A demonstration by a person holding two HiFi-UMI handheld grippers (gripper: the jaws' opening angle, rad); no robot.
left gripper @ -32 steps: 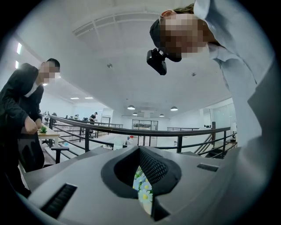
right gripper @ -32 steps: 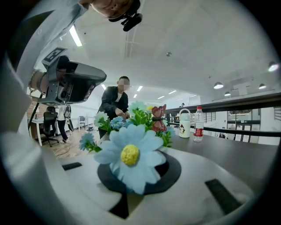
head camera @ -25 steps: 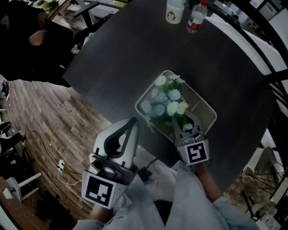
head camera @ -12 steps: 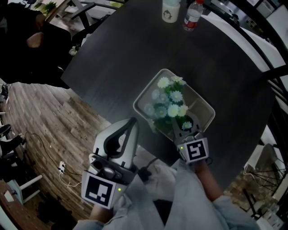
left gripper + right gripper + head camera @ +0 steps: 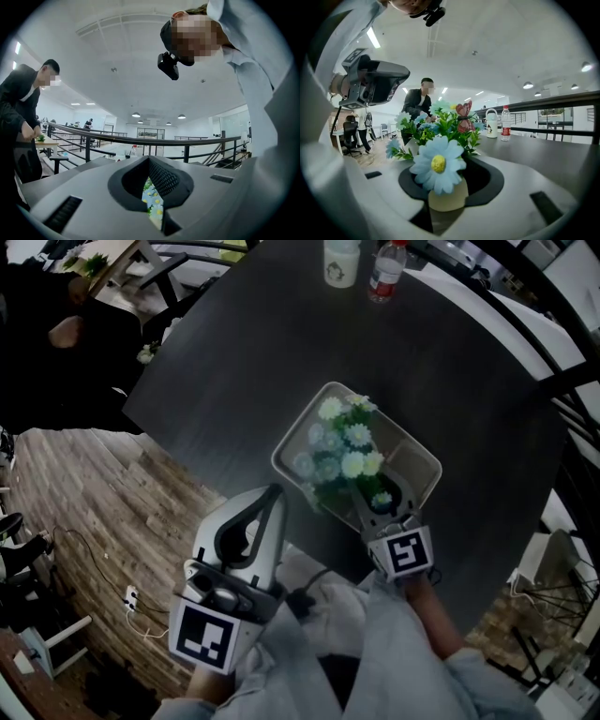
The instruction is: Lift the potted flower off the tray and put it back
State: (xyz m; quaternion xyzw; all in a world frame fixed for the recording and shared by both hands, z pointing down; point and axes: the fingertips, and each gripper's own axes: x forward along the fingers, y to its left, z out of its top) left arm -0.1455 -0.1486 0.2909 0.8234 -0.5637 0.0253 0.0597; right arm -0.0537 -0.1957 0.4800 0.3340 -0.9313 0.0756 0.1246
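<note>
right now the potted flower (image 5: pixel 342 451) stands upright inside the tray (image 5: pixel 420 457), toward the tray's near side. right gripper (image 5: pixel 380 495) reaches over the tray's near rim with the cream pot (image 5: pixel 447 197) between its jaws. those jaws have just been opening, and dark gaps show either side of the pot, so no squeeze on it. left gripper (image 5: pixel 277 491) hangs off the tray's near-left side, apart from it, jaws together on nothing. tray sits on the dark table (image 5: pixel 281 343). bottle (image 5: pixel 382 276) and cup (image 5: pixel 340 263) well beyond the tray's far side.
</note>
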